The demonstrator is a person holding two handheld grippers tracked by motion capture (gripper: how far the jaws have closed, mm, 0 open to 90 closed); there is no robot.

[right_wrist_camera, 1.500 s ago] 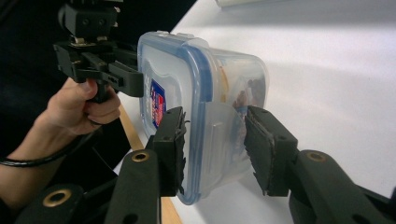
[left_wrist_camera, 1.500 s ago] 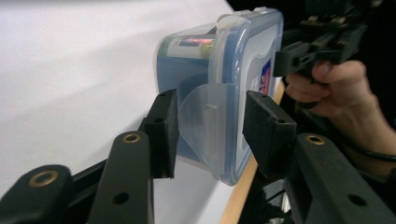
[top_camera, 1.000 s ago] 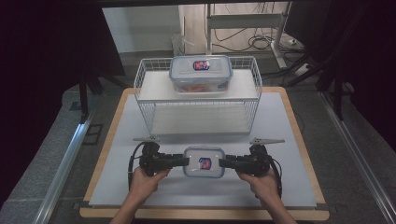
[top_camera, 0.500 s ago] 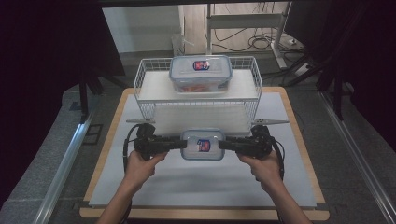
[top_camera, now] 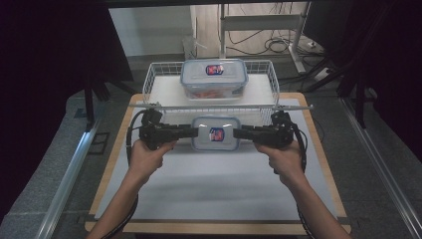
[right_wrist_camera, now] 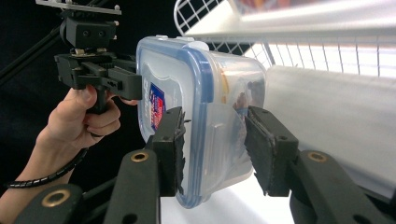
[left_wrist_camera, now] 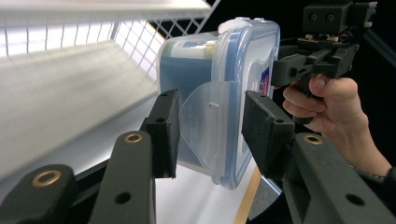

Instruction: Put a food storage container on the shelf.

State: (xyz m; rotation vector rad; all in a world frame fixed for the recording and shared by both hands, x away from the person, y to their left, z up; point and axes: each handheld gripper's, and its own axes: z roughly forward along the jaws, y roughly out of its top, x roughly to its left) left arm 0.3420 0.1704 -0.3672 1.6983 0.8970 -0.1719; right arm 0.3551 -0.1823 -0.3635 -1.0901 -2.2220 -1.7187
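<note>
A clear plastic container with a blue-rimmed lid hangs level above the white mat, just in front of the wire rack. My left gripper clamps its left end and my right gripper clamps its right end. In the left gripper view the pads press on the base and lid either side of the container's clip flap. The right gripper view has the same grip on the container's other end, the left gripper and a hand behind. Something orange lies inside.
A white wire rack stands at the back of the wood-edged table. On its top shelf sits a second lidded container. Black cables trail from both grippers. Dark curtains flank the table.
Both hands have lifted the container off the mat and carried it up and toward the rack, now level with the rack's front rim. The grips are unchanged.
</note>
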